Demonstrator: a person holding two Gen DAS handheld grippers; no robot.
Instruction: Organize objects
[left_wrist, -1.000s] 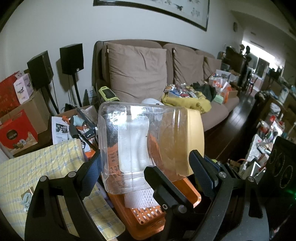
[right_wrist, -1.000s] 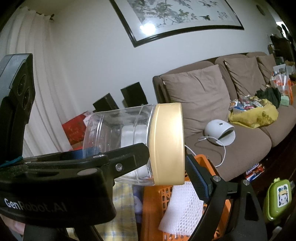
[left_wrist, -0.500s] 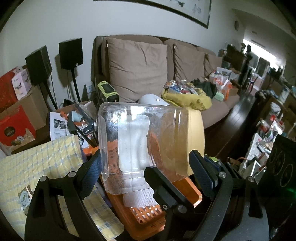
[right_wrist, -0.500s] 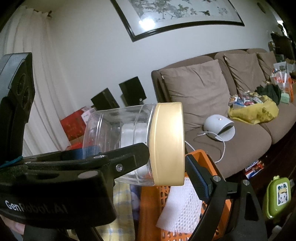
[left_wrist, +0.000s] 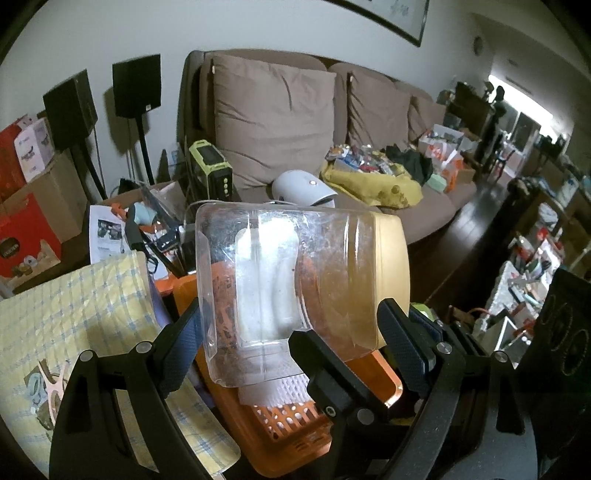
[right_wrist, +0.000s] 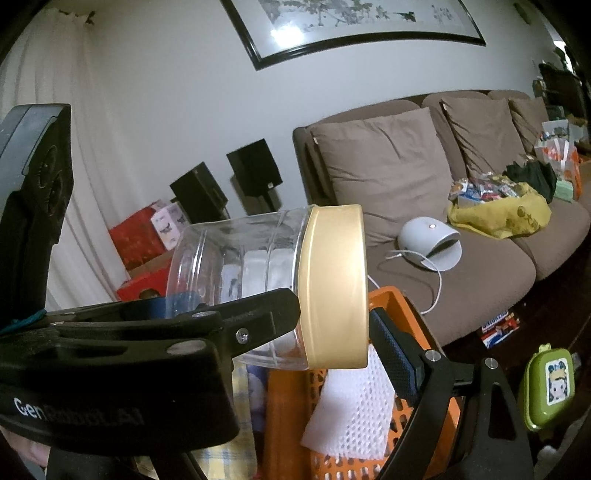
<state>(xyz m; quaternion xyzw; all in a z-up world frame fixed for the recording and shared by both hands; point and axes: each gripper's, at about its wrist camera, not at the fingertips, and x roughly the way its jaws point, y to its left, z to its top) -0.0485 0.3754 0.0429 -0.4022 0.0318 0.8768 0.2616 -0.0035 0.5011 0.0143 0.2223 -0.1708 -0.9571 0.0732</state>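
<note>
Clear jar (left_wrist: 295, 291) w/ gold lid (right_wrist: 334, 288) lies sideways in mid-air over orange basket (left_wrist: 325, 417). Left gripper (left_wrist: 291, 354) fingers clamp its body, right gripper (right_wrist: 334, 325) fingers clamp lid. Jar not yet set down; placing is left. Only right view shows green lunchbox (right_wrist: 548, 387); only left shows yellow checked cloth (left_wrist: 77, 314).

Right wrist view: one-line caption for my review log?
Both grippers hold a clear jar sideways by its gold lid above an orange basket.
</note>
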